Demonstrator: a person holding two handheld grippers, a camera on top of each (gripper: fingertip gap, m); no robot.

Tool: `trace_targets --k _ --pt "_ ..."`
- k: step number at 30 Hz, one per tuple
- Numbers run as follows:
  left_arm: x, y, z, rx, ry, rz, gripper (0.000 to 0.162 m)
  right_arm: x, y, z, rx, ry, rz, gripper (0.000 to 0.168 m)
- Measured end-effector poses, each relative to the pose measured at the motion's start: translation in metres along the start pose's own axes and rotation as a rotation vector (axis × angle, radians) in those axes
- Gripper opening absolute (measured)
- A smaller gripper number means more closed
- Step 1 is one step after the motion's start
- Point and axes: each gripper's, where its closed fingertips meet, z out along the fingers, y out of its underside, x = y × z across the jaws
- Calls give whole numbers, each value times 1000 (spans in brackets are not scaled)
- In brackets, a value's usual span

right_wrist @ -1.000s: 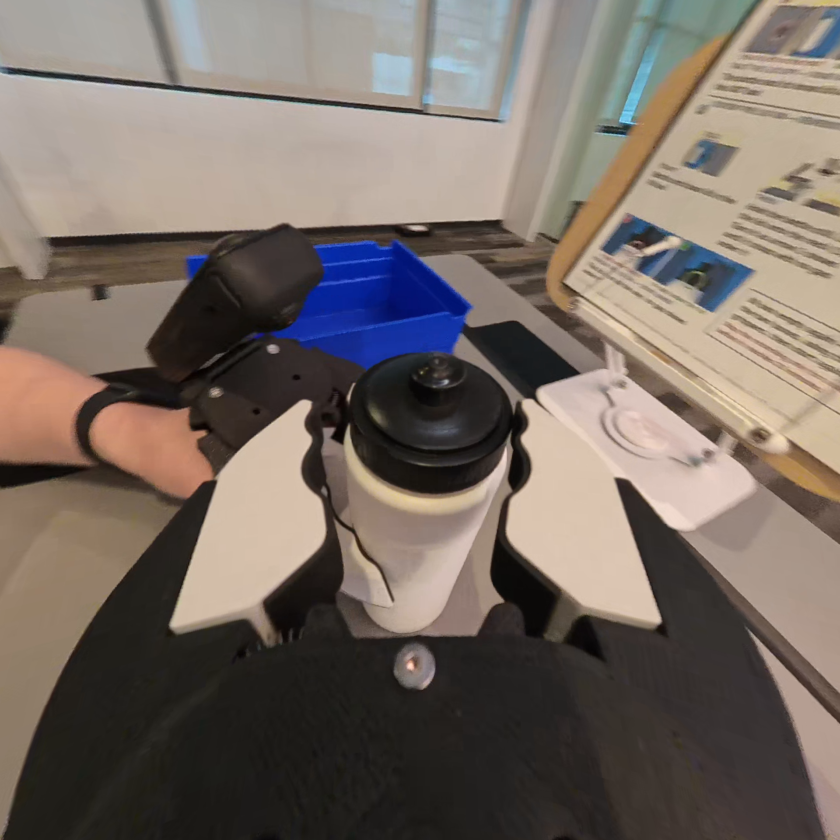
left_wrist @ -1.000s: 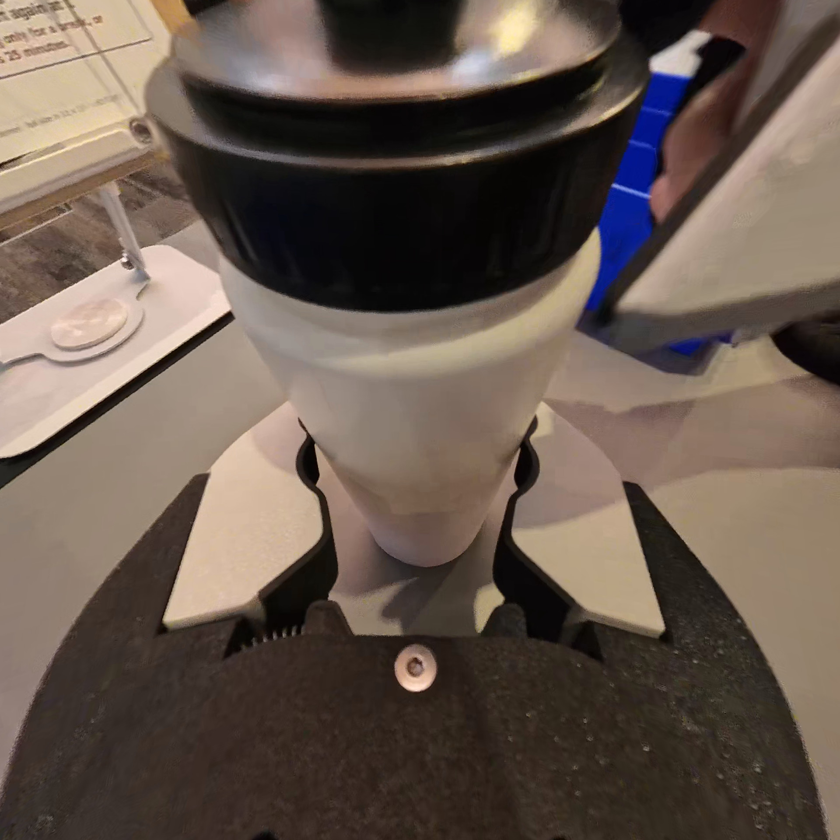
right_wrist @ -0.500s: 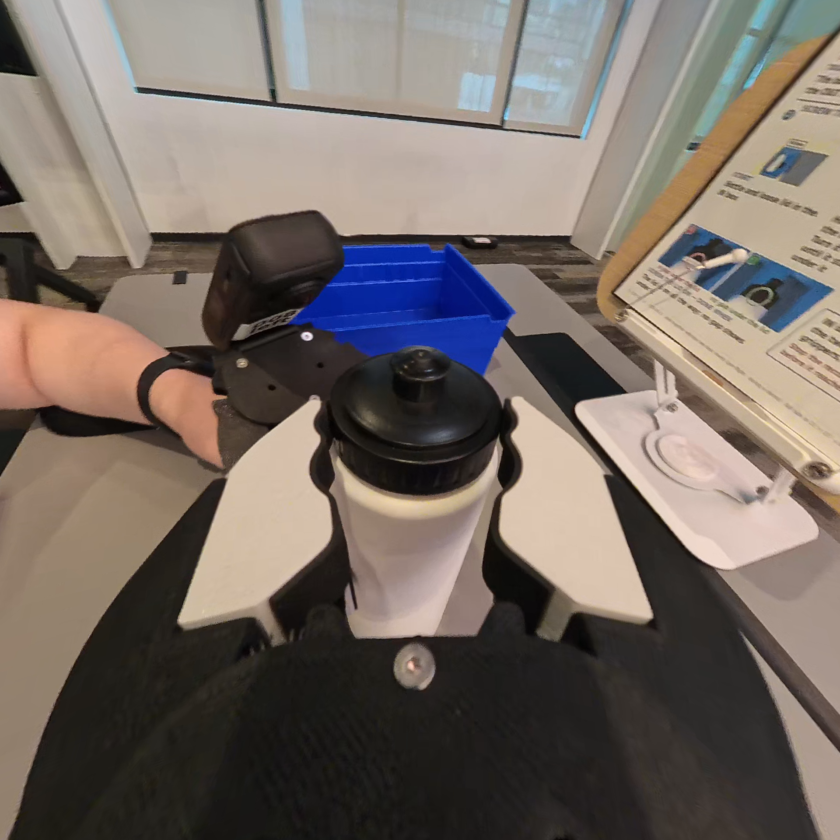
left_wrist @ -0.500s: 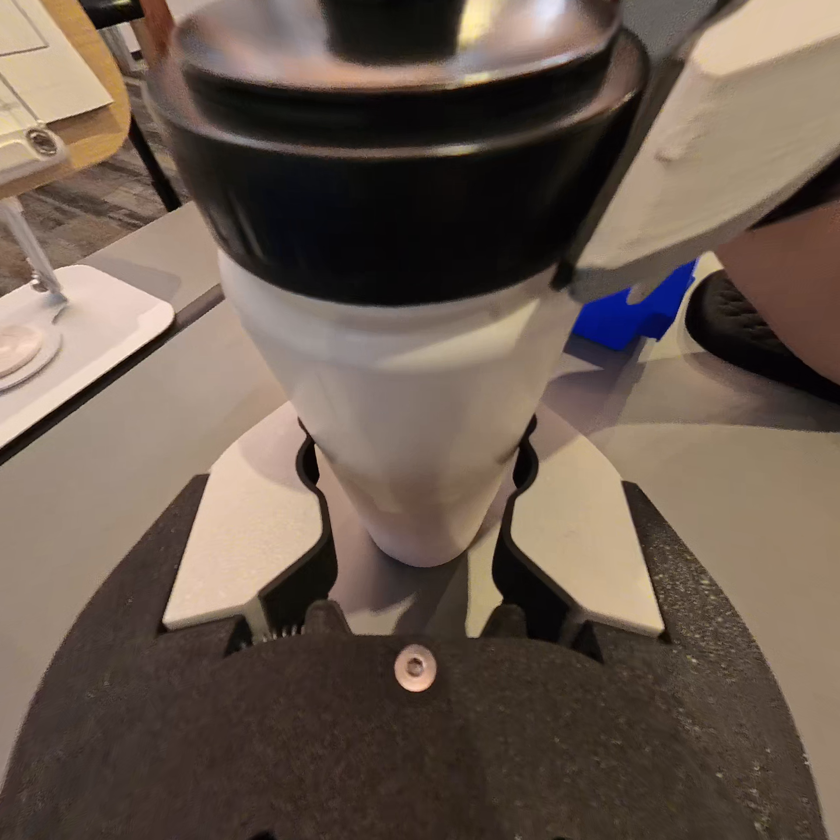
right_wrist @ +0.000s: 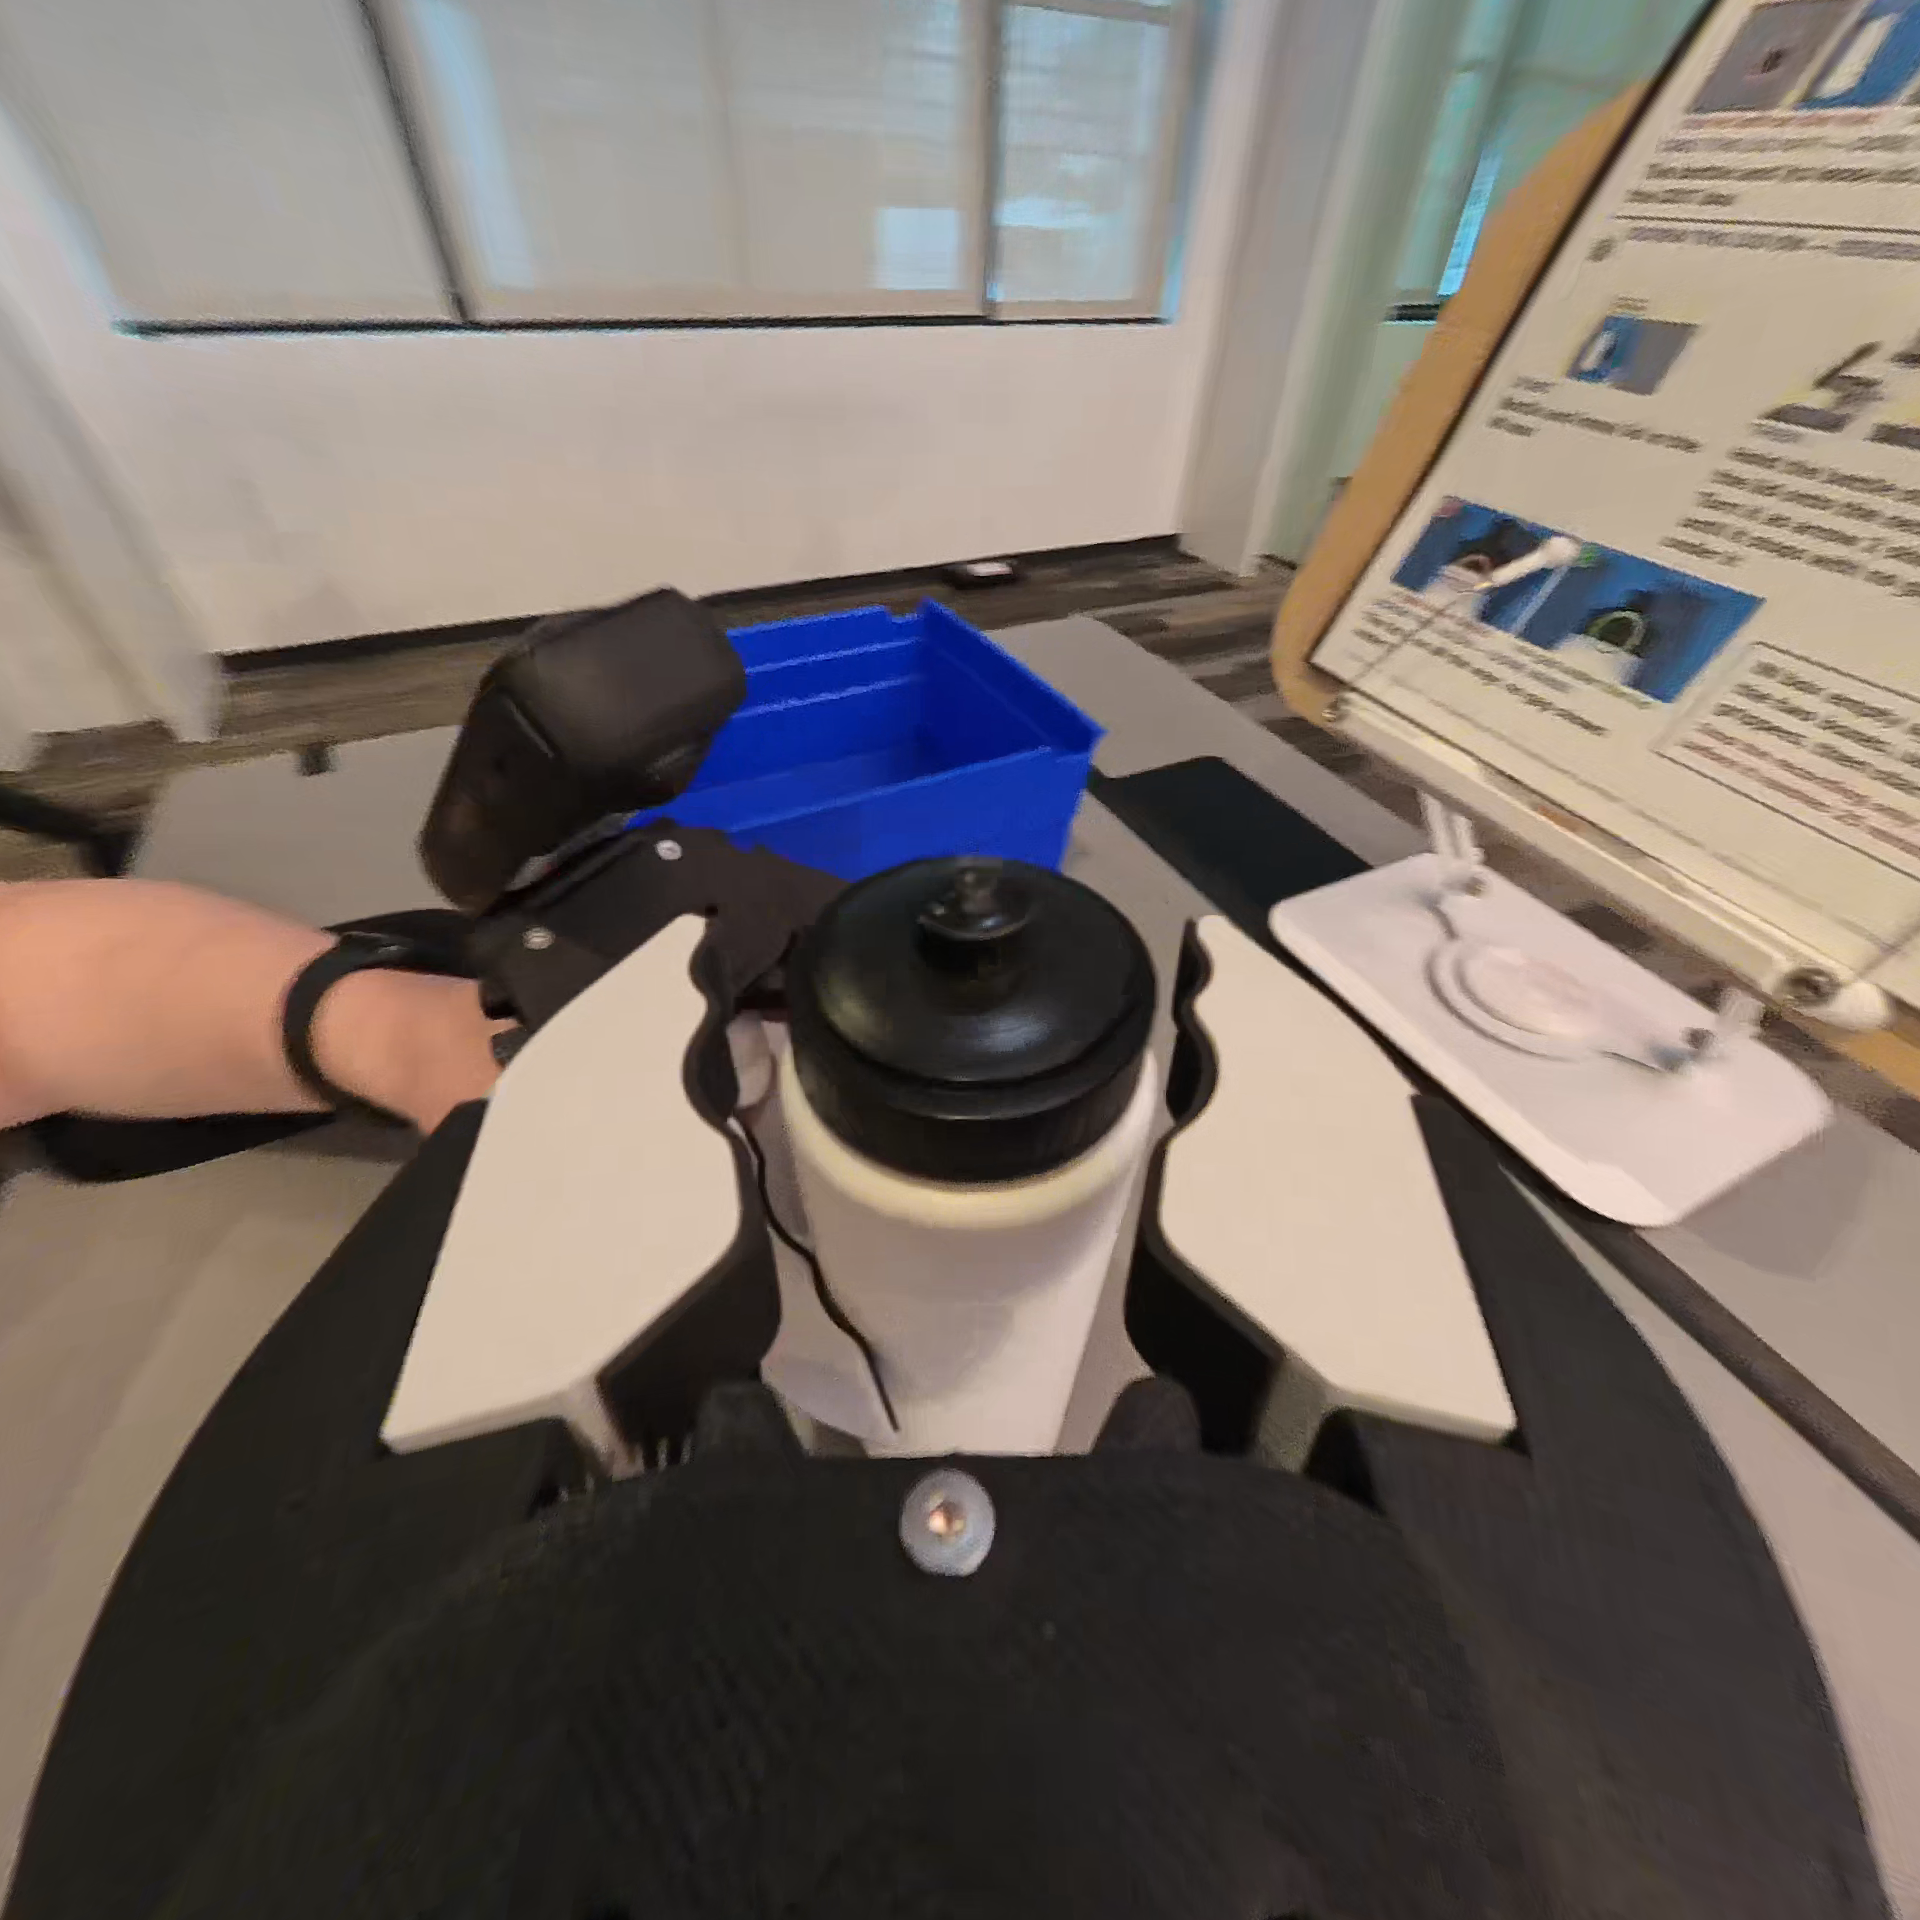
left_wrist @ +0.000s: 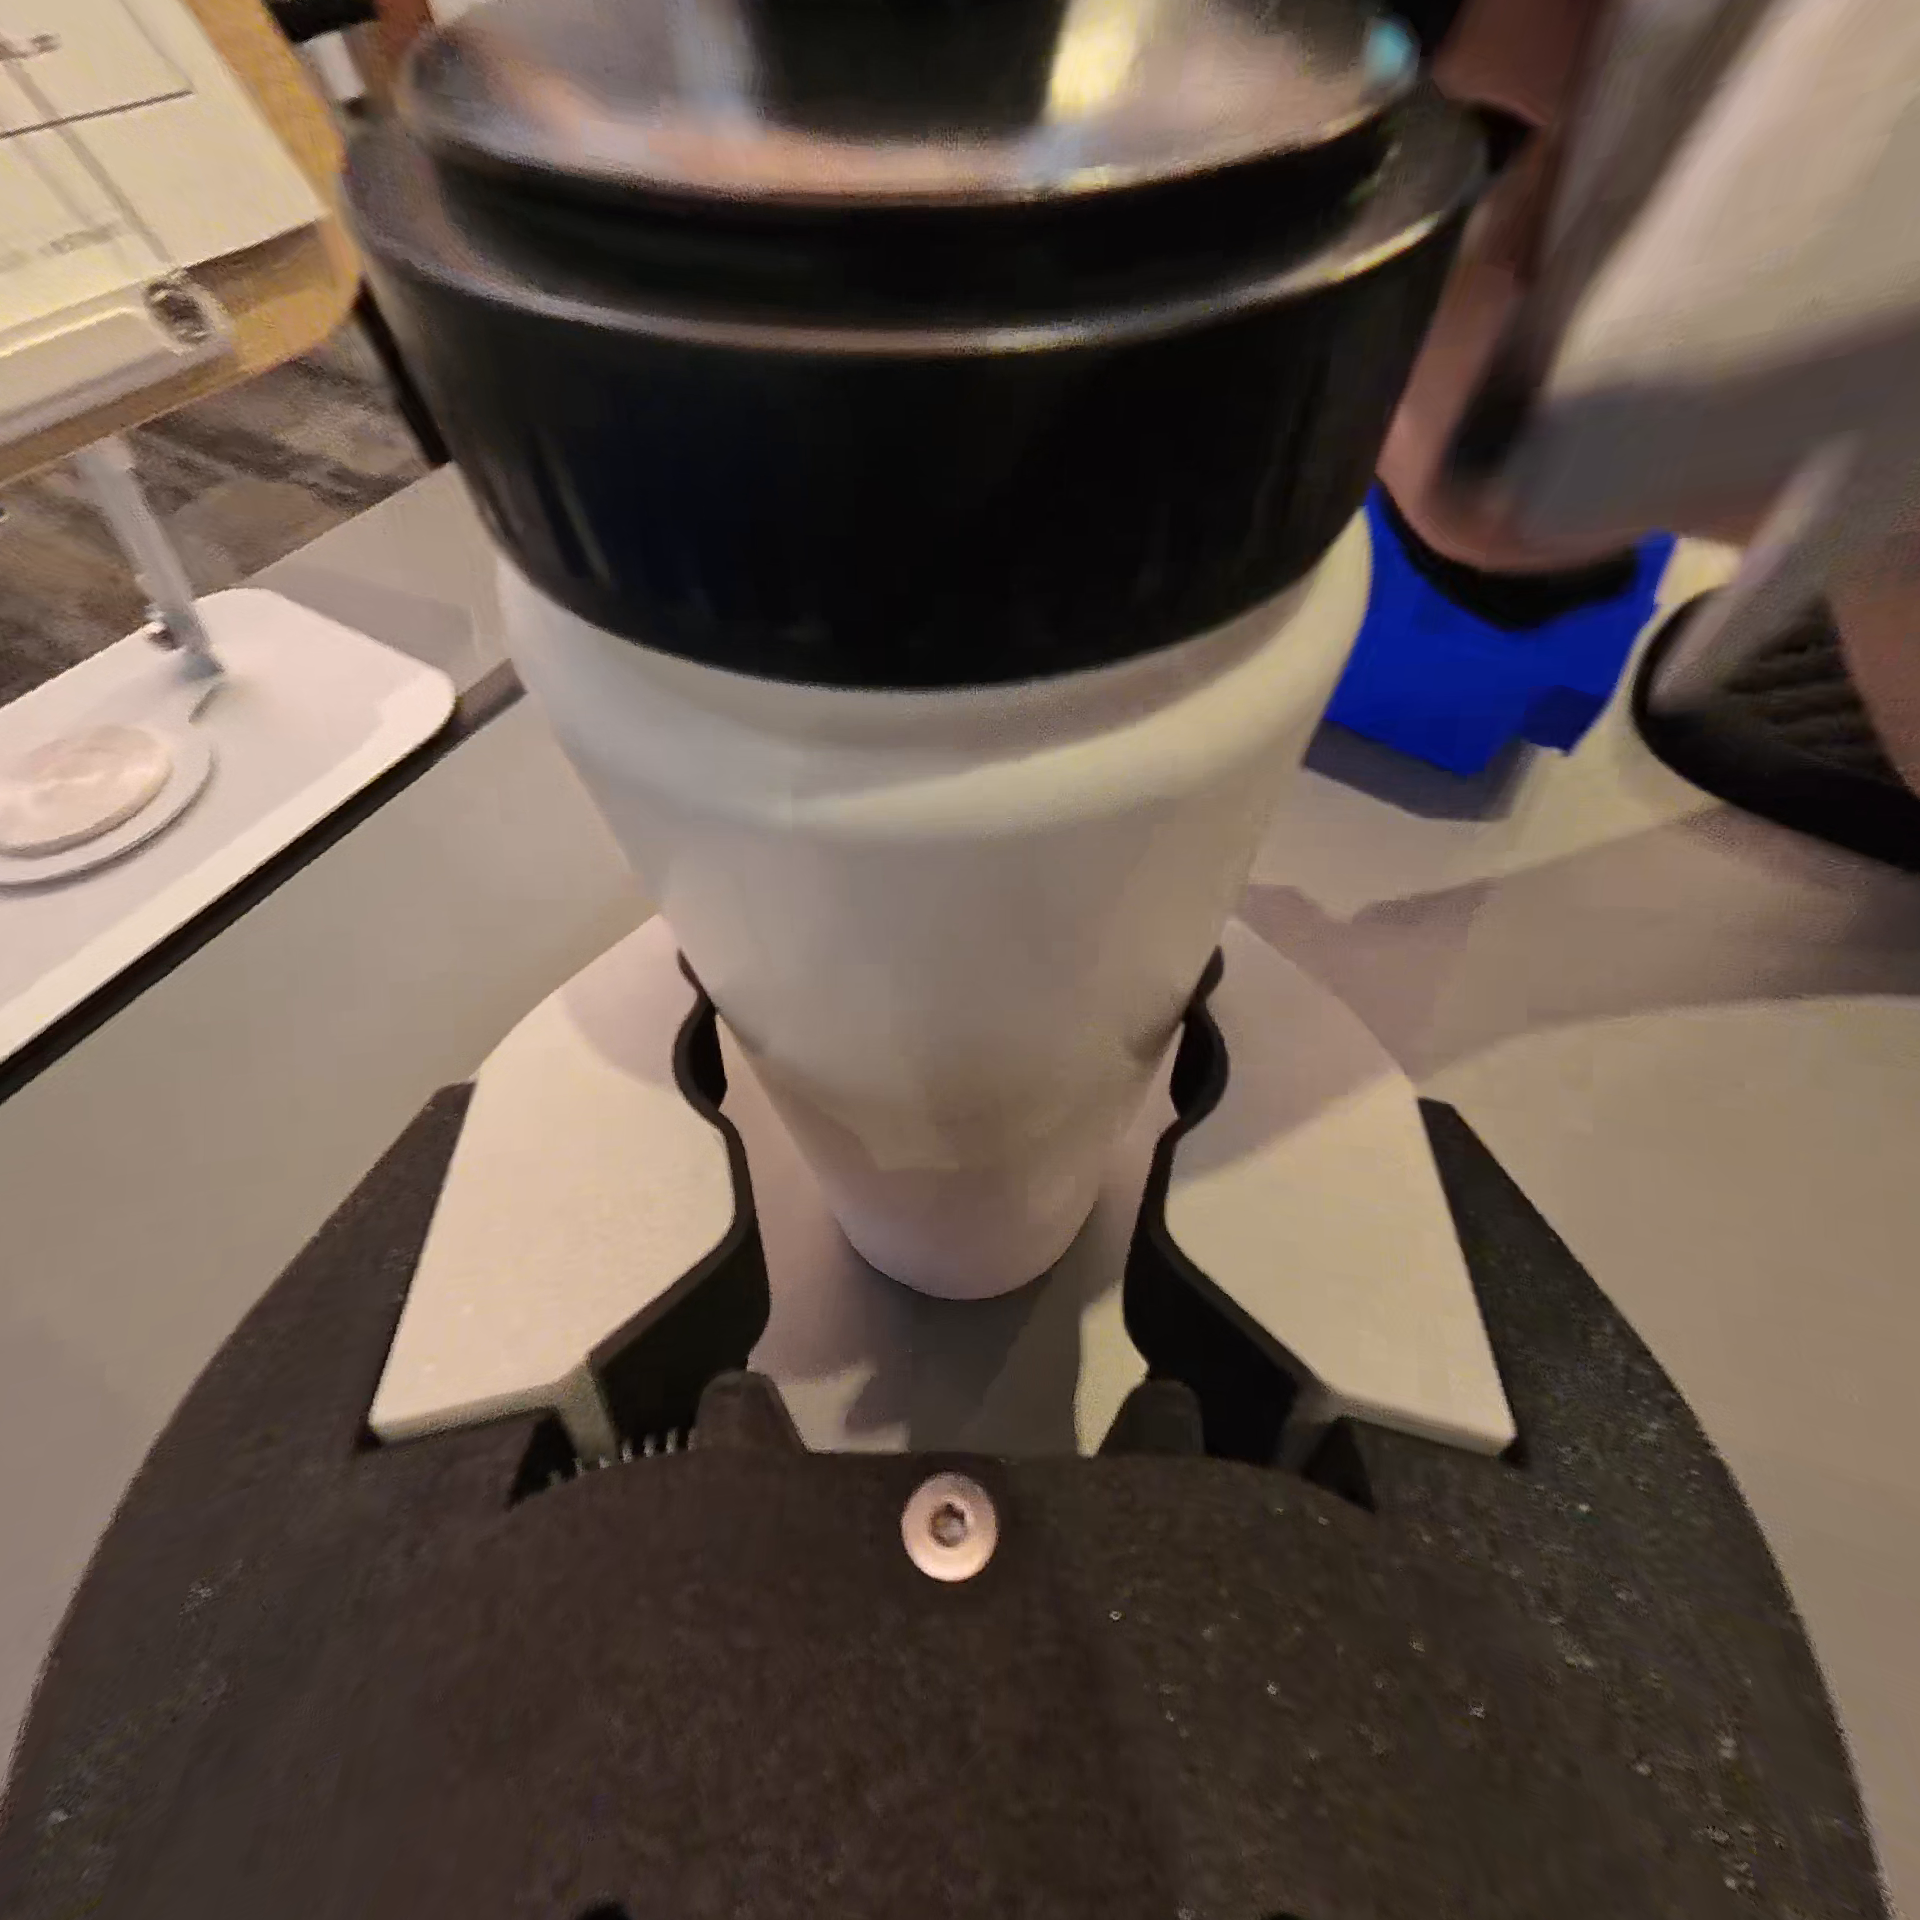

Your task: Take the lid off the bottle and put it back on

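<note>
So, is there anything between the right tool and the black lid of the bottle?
Nothing visible. The right tool is open, one finger on each side of the black lid, with only small empty gaps. The left tool holds the white bottle lower down.

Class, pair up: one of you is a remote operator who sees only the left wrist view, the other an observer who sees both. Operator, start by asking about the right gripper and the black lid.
Operator: My left gripper clamps the white bottle. Where is the right gripper?
Observer: It straddles the black lid, open, with a narrow gap on each side.
Operator: My view cuts off the lid's top. What is there?
Observer: A small black spout stands at its centre.
</note>
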Motion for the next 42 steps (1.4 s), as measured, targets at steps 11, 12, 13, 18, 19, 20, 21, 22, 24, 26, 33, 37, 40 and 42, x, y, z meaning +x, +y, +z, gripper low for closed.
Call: trace_targets --k 11,12,13,18,19,20,21,22,24,26,33,37,40,42 --pt "21 -2 3 23 112 43 86 -12 17 -15 -47 -298 -36 80" --pt "22 -2 3 22 113 46 86 -11 18 -12 -44 -265 -76 74" --pt "21 -2 2 22 113 40 86 -11 17 -11 -36 -254 -90 73" --pt "16 -2 2 16 73 -3 86 -6 16 -4 -50 -155 -52 73" --pt "12 -1 1 7 49 -10 86 -4 16 -1 -57 -114 -49 73" --pt "7 0 1 -4 16 -10 86 -2 16 1 -63 -65 -45 73" --pt "1 1 0 -16 -23 -6 86 0 16 4 -64 -12 -36 73" --pt "-3 2 -1 -23 -52 -9 86 2 16 7 -56 42 -19 74" --pt "-6 3 -2 -29 -76 -37 86 5 15 10 -28 157 11 74" --pt "-8 3 -3 -40 -103 -43 85 6 14 10 -2 250 13 74" --pt "-9 4 -4 -44 -83 -46 86 0 12 9 -43 65 -50 80" --pt "-4 3 -3 -37 -47 -15 86 -3 -2 -9 19 -92 -64 83" --pt "2 2 -1 -29 -6 0 86 -6 5 -14 -9 -169 -107 83" --pt "8 1 1 -26 22 6 86 -7 12 -11 -34 -189 -122 83"
